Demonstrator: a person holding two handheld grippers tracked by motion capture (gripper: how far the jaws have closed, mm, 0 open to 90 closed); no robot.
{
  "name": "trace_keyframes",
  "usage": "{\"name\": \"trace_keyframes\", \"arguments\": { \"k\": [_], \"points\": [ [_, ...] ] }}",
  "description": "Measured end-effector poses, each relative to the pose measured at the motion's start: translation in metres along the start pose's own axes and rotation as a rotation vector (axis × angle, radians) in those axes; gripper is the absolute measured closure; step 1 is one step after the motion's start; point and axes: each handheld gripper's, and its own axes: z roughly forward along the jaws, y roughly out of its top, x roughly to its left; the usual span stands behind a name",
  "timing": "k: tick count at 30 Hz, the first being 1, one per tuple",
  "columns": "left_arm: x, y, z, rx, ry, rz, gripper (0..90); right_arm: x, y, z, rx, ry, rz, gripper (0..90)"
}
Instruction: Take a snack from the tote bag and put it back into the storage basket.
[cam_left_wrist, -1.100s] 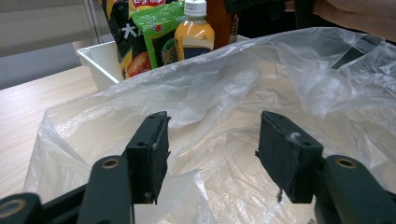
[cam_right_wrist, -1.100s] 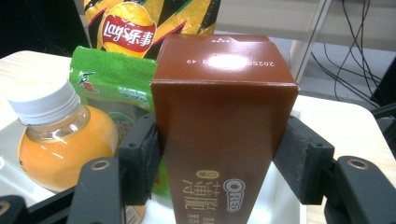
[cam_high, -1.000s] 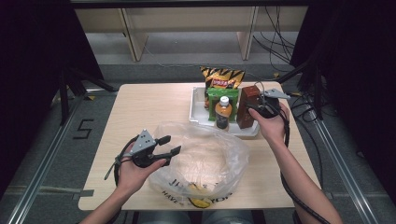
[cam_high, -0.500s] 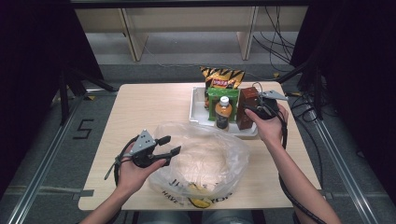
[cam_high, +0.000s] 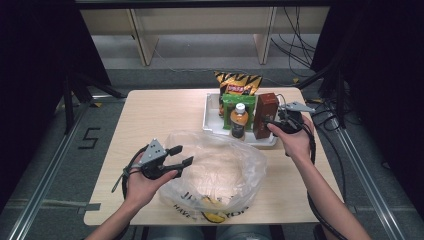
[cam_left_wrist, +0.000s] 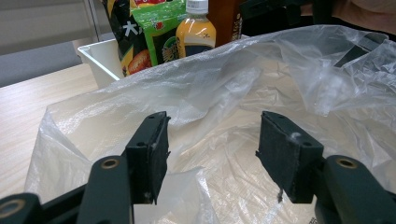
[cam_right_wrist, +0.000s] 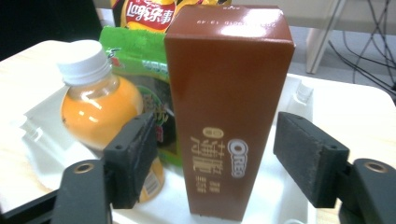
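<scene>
A tall brown Oreo box (cam_right_wrist: 229, 93) stands upright in the white tray (cam_high: 212, 112), next to an orange drink bottle (cam_high: 239, 120). My right gripper (cam_right_wrist: 215, 149) has just been opening its jaws. They stand open on either side of the box (cam_high: 265, 114), with a small gap at each pad. A clear plastic bag (cam_high: 220, 170) lies crumpled on the table in front of me. My left gripper (cam_high: 184, 155) hovers open at the bag's left rim. In the left gripper view its jaws (cam_left_wrist: 212, 140) point into the bag's mouth (cam_left_wrist: 210, 84) and grip nothing.
The tray also holds a green snack packet (cam_high: 236, 102) and a yellow-black chip bag (cam_high: 237, 82) behind the bottle. The tray sits at the far right of the wooden table (cam_high: 160, 115). Cables trail from both grippers. Shelf legs and floor cables lie beyond the table.
The right hand has edged slightly beside the brown box. The left hand and the plastic bag have kept still.
</scene>
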Motion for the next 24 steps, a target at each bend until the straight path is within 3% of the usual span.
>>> {"name": "trace_keyframes", "arguments": {
  "k": [2, 3, 5, 11, 12, 13, 14, 15, 16, 17, 18, 19, 21, 23, 24],
  "points": [
    [0.000, 0.000, 0.000, -0.001, 0.000, -0.003, 42.2, -0.007, -0.001, -0.004, -0.002, 0.009, -0.038, 36.2],
    [0.000, 0.000, 0.000, 0.000, 0.001, -0.004, 42.2, -0.010, -0.002, -0.006, -0.003, 0.031, -0.034, 37.9],
    [0.000, 0.000, 0.000, 0.002, 0.002, -0.002, 42.2, -0.011, -0.004, -0.009, 0.006, 0.021, 0.011, 43.3],
    [0.000, -0.001, 0.001, 0.001, 0.001, -0.003, 42.2, -0.025, -0.008, -0.009, -0.006, 0.029, -0.016, 68.3],
    [0.000, -0.001, 0.001, 0.002, 0.001, -0.002, 42.2, -0.026, -0.008, -0.009, -0.006, 0.019, 0.014, 74.2],
    [0.000, -0.001, 0.000, 0.002, 0.002, -0.005, 42.2, -0.029, -0.008, -0.010, 0.001, 0.011, -0.001, 78.9],
    [0.000, -0.001, 0.000, 0.001, 0.002, -0.006, 42.2, -0.027, -0.008, -0.010, -0.004, 0.010, 0.050, 82.6],
    [0.000, -0.001, 0.000, 0.001, 0.003, -0.007, 42.2, -0.030, -0.008, -0.009, -0.013, 0.000, 0.034, 85.9],
    [0.000, -0.001, 0.000, 0.001, 0.003, -0.006, 42.2, -0.032, -0.008, -0.009, -0.014, -0.005, 0.057, 88.6],
    [0.000, -0.001, 0.000, 0.001, 0.003, -0.007, 42.2, -0.034, -0.007, -0.009, 0.006, -0.009, 0.064, 90.0],
    [0.000, -0.001, 0.000, 0.001, 0.003, -0.007, 42.2, -0.039, -0.006, -0.006, -0.016, -0.011, 0.034, 90.0],
    [0.000, -0.001, 0.000, 0.001, 0.003, -0.006, 42.2, -0.037, -0.006, -0.006, -0.002, -0.021, 0.066, 90.0],
    [0.000, -0.001, 0.001, 0.002, 0.002, -0.004, 42.2, -0.039, -0.006, -0.002, -0.006, -0.024, 0.062, 90.0],
    [0.001, -0.001, 0.001, -0.004, -0.006, -0.005, 42.2, -0.043, -0.005, 0.001, 0.002, -0.013, 0.019, 90.0],
    [0.000, -0.001, 0.001, -0.002, -0.003, -0.006, 42.2, -0.042, -0.005, 0.003, 0.005, -0.009, 0.025, 90.0]
  ]
}}
